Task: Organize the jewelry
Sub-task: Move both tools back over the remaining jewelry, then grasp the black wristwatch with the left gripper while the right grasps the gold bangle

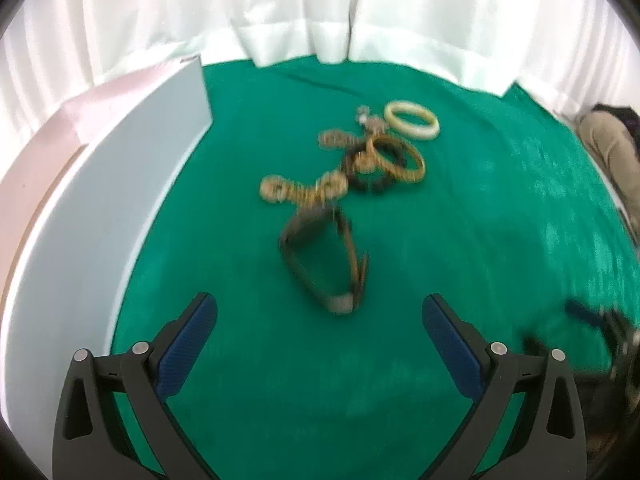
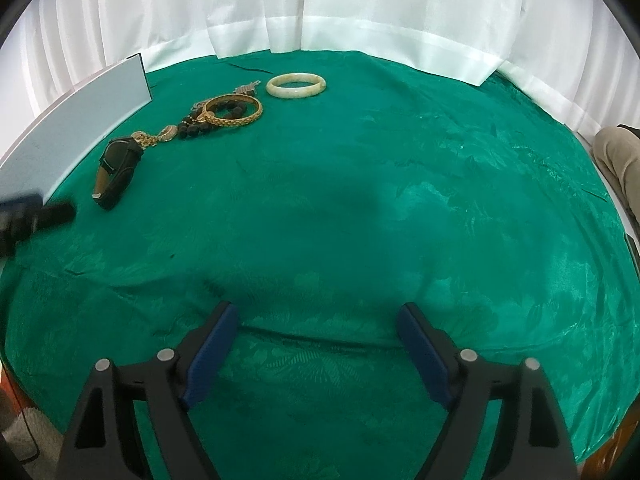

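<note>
A pile of jewelry lies on the green cloth. A dark strap watch [image 1: 320, 256] [image 2: 118, 170] is nearest, then a gold chain [image 1: 304, 190] [image 2: 154, 139], a black bead bracelet [image 1: 364, 176] [image 2: 192, 126], a gold bangle [image 1: 400, 158] [image 2: 232, 112] and a cream bangle [image 1: 412, 120] [image 2: 296, 85]. My left gripper [image 1: 320, 320] is open, just short of the watch. My right gripper [image 2: 316, 320] is open and empty over bare cloth, far right of the pile. The left gripper's tip [image 2: 36, 216] shows blurred at the right view's left edge.
A flat grey box lid or board [image 1: 100, 208] [image 2: 80, 112] lies along the left of the cloth. White curtains [image 2: 320, 12] hang behind. A person's leg [image 2: 620, 160] is at the far right. The cloth's front edge [image 2: 320, 340] runs just past the right gripper's fingers.
</note>
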A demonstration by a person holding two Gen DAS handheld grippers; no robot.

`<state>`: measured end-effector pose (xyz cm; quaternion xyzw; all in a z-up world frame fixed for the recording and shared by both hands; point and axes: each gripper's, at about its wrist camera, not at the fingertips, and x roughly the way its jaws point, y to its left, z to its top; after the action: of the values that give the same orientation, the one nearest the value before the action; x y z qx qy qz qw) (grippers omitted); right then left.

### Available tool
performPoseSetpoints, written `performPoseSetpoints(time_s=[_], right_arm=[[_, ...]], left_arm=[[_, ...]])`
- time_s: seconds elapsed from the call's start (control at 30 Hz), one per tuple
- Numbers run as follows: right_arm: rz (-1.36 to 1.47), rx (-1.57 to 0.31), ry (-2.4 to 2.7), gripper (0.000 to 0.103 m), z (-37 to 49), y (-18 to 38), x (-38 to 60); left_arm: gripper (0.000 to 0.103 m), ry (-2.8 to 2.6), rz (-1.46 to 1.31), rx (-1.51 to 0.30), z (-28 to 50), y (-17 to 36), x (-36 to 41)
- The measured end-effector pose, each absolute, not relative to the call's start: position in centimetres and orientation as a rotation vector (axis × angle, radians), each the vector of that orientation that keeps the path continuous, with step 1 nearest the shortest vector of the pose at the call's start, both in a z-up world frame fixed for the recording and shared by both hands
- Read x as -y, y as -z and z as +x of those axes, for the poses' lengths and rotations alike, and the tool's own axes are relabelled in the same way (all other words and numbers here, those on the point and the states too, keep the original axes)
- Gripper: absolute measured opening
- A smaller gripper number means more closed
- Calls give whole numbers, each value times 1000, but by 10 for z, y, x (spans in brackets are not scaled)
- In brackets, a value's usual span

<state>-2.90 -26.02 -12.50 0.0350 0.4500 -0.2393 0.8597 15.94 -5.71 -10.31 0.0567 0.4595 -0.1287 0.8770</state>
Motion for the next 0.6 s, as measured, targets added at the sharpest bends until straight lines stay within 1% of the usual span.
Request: performPoseSetpoints(time_s=[0.2,0.4,0.5,0.53,0.6], right_arm=[[73,-945,499,86,-29,124,261],[71,-939,498,86,-29,125,261],[71,-937,497,86,-29,125,261],[71,-936,497,86,-30,125,261],[71,-934,498,86,-30,125,260]], left_arm=[[102,245,104,-1023,214,124,73],[102,222,173,-1087,225,148,79],[101,212,148,-1103,227,154,72],[99,207,135,-1098,228,153,70],[86,202,130,-1087,229,150,67]])
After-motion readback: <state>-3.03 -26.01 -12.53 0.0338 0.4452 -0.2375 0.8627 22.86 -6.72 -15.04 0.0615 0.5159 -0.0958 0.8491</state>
